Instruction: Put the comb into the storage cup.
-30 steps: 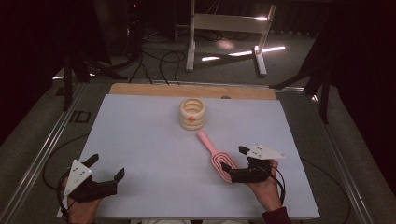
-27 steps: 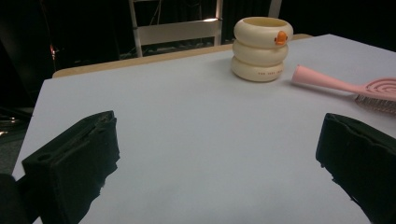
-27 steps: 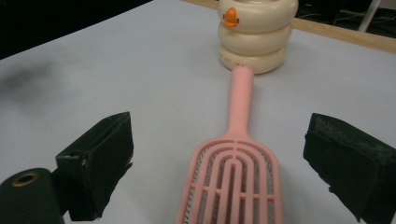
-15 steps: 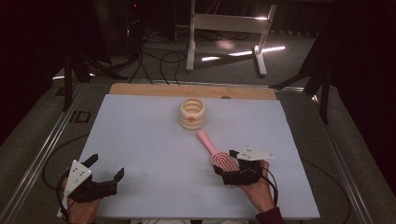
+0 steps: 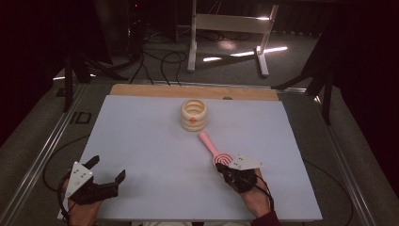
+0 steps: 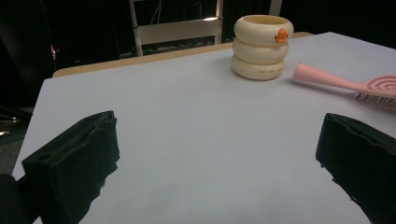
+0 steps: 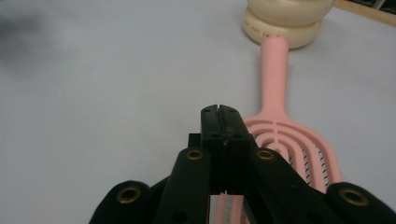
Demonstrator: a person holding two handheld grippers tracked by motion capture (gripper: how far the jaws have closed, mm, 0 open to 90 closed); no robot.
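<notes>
Right gripper (image 7: 219, 112) closing over the pink hairbrush (image 7: 275, 135)
Its fingers have just been closing and meet, nothing visibly between; left gripper (image 5: 106, 172) gapes empty; next, I judge, regrasp the brush head.

**A Dim Room Around a Pale Table**

The table (image 5: 141, 141) carried a pale grey-blue cover, and a strip of bare wood (image 5: 155, 90) showed along its far edge. Metal rails (image 5: 44, 150) ran down both sides of it. Beyond lay a grey carpeted floor (image 5: 301, 61), crossed by loose black cables (image 5: 160, 59). A white metal stand (image 5: 228, 23) stood on that floor, with bright streaks of light (image 5: 273, 49) falling beside its feet. Dark legs of other stands (image 5: 324, 80) rose at either side. The far part of the room was lost in darkness, with a small red light (image 5: 137, 6) glowing there.
</notes>
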